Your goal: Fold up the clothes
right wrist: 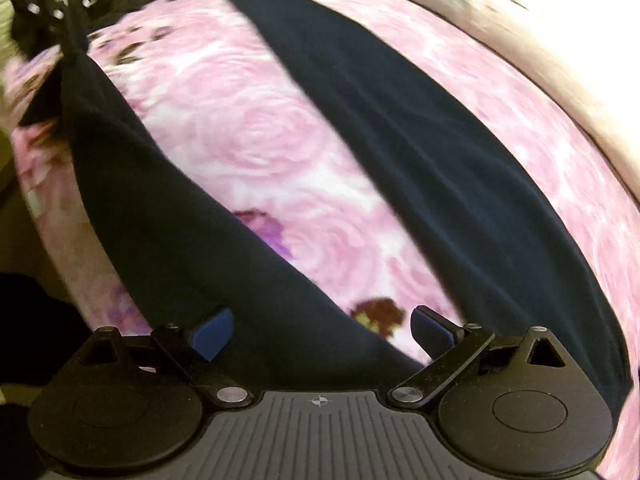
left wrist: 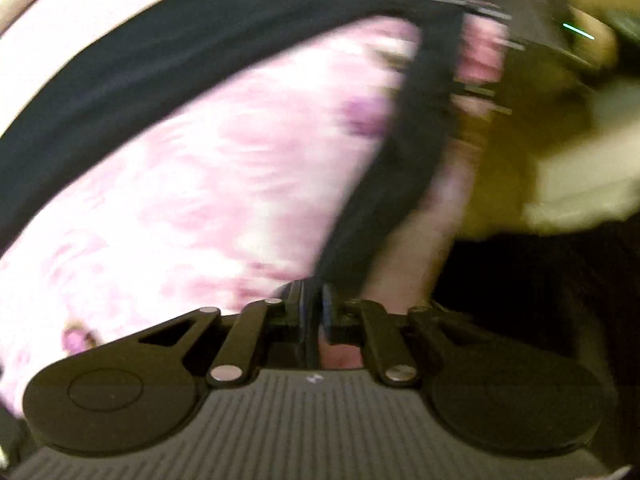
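The dark pants [right wrist: 440,152] lay on the pink flowered blanket [right wrist: 248,128], with two long legs spread apart like a V. One leg ran far away from the right gripper [right wrist: 320,334], up and to the left. The other leg ended at the left gripper [left wrist: 313,312], which was pinching its end (the picture there was blurry). The right gripper had its blue pads [right wrist: 212,334] spread wide, right above the place where the legs met. So the right one seemed nearer to that joined end.
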### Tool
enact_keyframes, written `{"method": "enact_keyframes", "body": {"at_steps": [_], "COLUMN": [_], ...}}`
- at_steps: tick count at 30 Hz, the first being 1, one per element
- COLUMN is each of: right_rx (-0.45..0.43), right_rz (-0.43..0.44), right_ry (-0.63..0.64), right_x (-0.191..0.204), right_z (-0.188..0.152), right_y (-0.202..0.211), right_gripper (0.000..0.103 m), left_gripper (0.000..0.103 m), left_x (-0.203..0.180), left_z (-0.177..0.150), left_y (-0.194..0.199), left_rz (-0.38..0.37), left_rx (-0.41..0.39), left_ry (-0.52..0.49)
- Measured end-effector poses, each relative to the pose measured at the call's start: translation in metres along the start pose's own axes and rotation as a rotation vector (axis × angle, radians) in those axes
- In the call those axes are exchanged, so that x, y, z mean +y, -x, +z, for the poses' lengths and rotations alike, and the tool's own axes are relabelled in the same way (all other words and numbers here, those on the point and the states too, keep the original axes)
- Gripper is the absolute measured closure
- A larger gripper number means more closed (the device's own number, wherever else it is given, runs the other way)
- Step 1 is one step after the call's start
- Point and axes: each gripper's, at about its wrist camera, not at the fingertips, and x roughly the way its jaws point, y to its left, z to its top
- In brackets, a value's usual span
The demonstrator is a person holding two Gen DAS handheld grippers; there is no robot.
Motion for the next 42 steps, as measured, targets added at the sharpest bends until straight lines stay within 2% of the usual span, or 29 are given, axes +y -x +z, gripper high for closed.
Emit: {"method": "enact_keyframes", "body": {"at_steps": [3,6,7,8,11,13,18,20,21,22,23,24,25,26,28,31,33,35,36,37,38,40,42], "right_rx": [0.014,0.027,0.035,0.041,0.039,0.039,0.072,0.085,0.093,0.102,0.111,0.120,0.129,0.137,0.141,0.091,0.035,-0.021,-0.039,-0.056,-0.077,-0.112,-0.067], "right_rz": [-0.044,-0.049,-0.041,-0.033,0.001,0.020,0.083,0.092,0.095,0.105,0.114,0.122,0.129,0.130,0.104,0.022,-0.020,-0.039,-0.051,-0.066,-0.078,-0.068,-0.071], "right_ry": [-0.062,-0.083,-0.075,-0.063,-0.003,0.047,0.159,0.170,0.174,0.176,0.177,0.180,0.187,0.201,0.227,0.175,0.081,-0.033,-0.081,-0.121,-0.159,-0.208,-0.231], "right_x": [-0.010,-0.018,-0.019,-0.018,-0.011,-0.003,0.015,0.019,0.020,0.020,0.019,0.019,0.019,0.019,0.016,-0.003,-0.020,-0.035,-0.039,-0.041,-0.042,-0.038,-0.033], "right_z": [-0.002,-0.008,-0.008,-0.009,-0.003,0.001,0.011,0.015,0.017,0.019,0.022,0.024,0.026,0.028,0.034,0.054,0.071,0.084,0.087,0.087,0.086,0.074,0.060], "right_y": [0.000,-0.006,-0.010,-0.013,-0.022,-0.031,-0.059,-0.068,-0.071,-0.071,-0.072,-0.072,-0.070,-0.067,-0.059,-0.048,-0.043,-0.040,-0.038,-0.035,-0.032,-0.024,-0.023], "right_gripper": [0.005,0.005,0.005,0.005,0.005,0.005,0.005,0.006,0.006,0.011,0.029,0.036,0.046,0.062,0.079,0.079,0.079,0.076,0.068,0.029,0.001,0.001,0.001], "left_gripper": [0.073,0.070,0.063,0.060,0.053,0.041,0.038,0.040,0.050,0.081,0.100,0.100,0.100,0.100,0.100,0.099,0.098,0.098,0.095,0.089,0.088,0.082,0.077], "left_x": [0.033,0.038,0.035,0.032,0.014,0.003,-0.027,-0.039,-0.039,-0.039,-0.037,-0.035,-0.033,-0.028,-0.011,0.034,0.065,0.090,0.099,0.105,0.111,0.114,0.110], "left_z": [-0.006,-0.018,-0.024,-0.029,-0.051,-0.066,-0.103,-0.117,-0.118,-0.120,-0.122,-0.123,-0.125,-0.126,-0.130,-0.140,-0.142,-0.141,-0.139,-0.137,-0.135,-0.136,-0.138], "left_y": [-0.022,-0.027,-0.027,-0.028,-0.033,-0.037,-0.046,-0.050,-0.058,-0.066,-0.068,-0.069,-0.064,-0.054,-0.029,0.016,0.035,0.041,0.042,0.040,0.038,0.029,0.020], "left_rz": [0.107,0.159,0.169,0.177,0.158,0.146,0.116,0.107,0.132,0.153,0.145,0.137,0.124,0.108,0.073,0.055,0.062,0.074,0.083,0.104,0.126,0.185,0.226], "left_rx": [0.025,0.015,0.016,0.017,0.015,0.013,0.009,0.010,0.029,0.046,0.049,0.050,0.040,0.031,0.012,-0.028,-0.082,-0.136,-0.157,-0.171,-0.184,-0.169,-0.146], "left_ry": [0.120,0.090,0.063,0.038,0.024,0.015,-0.008,-0.015,0.005,0.025,0.042,0.057,0.055,0.060,0.096,0.193,0.264,0.340,0.368,0.388,0.407,0.411,0.389]}}
